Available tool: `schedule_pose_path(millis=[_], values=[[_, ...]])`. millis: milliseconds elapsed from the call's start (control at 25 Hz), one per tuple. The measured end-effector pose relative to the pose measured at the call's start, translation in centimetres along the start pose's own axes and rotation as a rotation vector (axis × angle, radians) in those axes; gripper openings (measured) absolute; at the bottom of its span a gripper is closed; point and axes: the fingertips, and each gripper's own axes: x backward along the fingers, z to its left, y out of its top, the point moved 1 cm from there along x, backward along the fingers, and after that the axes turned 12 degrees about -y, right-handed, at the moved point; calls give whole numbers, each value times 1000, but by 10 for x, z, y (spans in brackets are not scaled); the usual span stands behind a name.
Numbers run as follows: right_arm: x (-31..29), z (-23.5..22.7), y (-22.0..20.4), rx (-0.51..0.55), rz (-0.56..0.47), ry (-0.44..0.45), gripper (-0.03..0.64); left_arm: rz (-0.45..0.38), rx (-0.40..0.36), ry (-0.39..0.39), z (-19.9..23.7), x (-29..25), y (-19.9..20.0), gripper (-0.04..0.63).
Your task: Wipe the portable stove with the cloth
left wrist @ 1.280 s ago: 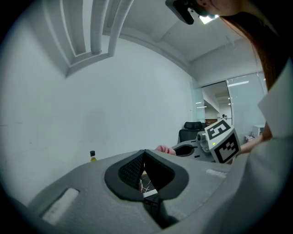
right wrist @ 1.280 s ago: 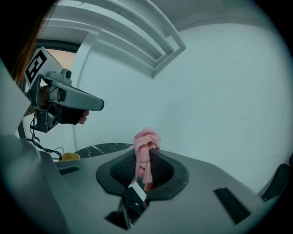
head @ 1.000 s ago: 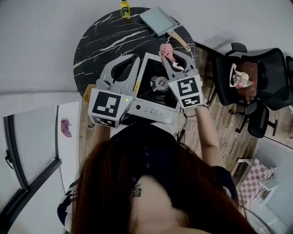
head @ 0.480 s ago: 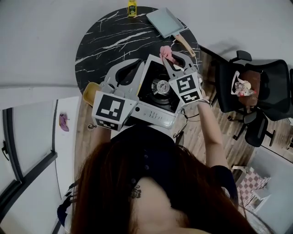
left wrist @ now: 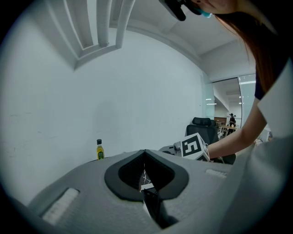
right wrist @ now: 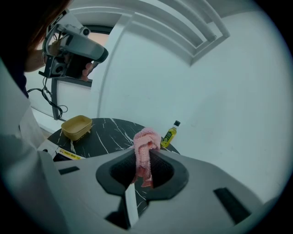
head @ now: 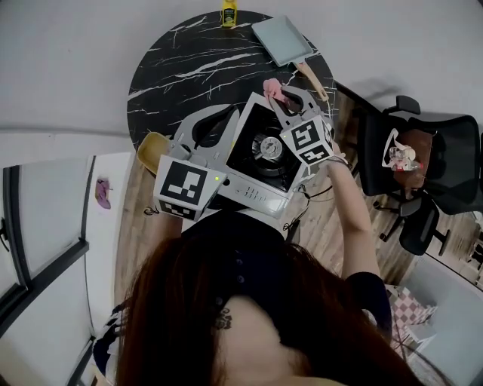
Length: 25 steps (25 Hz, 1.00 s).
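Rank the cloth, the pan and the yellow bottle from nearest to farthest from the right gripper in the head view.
1. The cloth, held in the right gripper.
2. The pan, just beyond, table's far right.
3. The bottle, at the table's far edge.

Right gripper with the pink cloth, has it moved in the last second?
Yes. The right gripper, shut on the cloth, has shifted away from the stove's front panel, toward the pan.

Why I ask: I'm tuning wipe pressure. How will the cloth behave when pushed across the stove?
Probably floppy: the cloth bunches and droops from the right gripper's shut jaws. Likely light, since that small pinch holds it. Its knit may snag on the stove's burner.
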Motion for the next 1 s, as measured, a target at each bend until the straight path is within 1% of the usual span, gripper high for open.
schedule_pose_path(millis=[520,640,800,1000], values=[[-36,14,-28,86,-11,124,67,33,25,35,-1,1,-10,12],[-43,18,-35,103,-10,156,67,35,19,42,-2,1,-12,12],[-51,25,-44,121,1,196,67,38,15,49,-2,2,-13,12],[-62,33,-54,152,24,238,67,43,31,59,-3,3,-15,12]])
